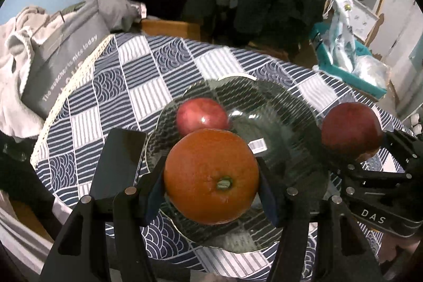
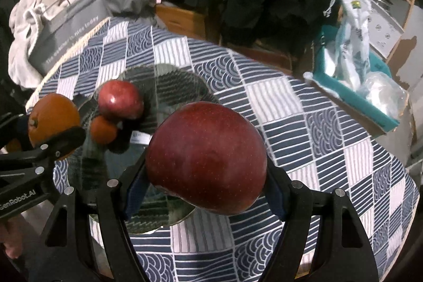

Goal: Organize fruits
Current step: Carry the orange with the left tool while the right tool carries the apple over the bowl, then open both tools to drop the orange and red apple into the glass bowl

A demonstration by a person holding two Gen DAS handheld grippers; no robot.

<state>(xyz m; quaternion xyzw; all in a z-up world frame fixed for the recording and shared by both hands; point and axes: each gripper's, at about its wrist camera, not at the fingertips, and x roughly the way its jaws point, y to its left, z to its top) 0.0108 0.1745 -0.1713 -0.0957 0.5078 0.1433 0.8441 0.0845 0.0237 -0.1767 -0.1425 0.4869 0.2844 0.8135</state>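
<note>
Left hand-held gripper [image 1: 211, 184]: I've got it closed around the orange [image 1: 211, 176], pads pressed to both flanks, stem end facing my camera. The fruit hangs over the near part of the glass plate [image 1: 290, 107], not resting on it.

Right hand-held gripper [image 2: 206, 184]: clamped on the big dark apple [image 2: 206, 157], squeezed from both sides. It hovers at the right rim of the glass plate, partly over the checked cloth of the desk [image 2: 330, 123].

Glass plate, contents: one smaller red apple [image 2: 120, 99] sits in it, toward the far-left side. Right view shows an orange blob low beside that apple; I read it as a reflection of my orange in the glass, though I can't be sure.

Risk one: I'm bringing two loaded grippers toward the same plate. If both descend together, fingers or fruit could knock, and the free apple would roll.

Risk two: round fruit on smooth, shallow glass. Letting go while the orange is above the surface would likely send it rolling off the rim.

Risk three: my dark apple is only half over the plate. Released here, I reckon it lands on the rim or the cloth.

Count: apples two, one gripped, one in the plate. Oranges one that I'm sure of. Plates one. Grippers two, both loaded.

Beyond the plate: a grey bag with white lettering [image 1: 60, 65] at the desk's far-left edge, and a teal bin [image 2: 357, 86] off the far-right side, stuffed with plastic wrapping.
</note>
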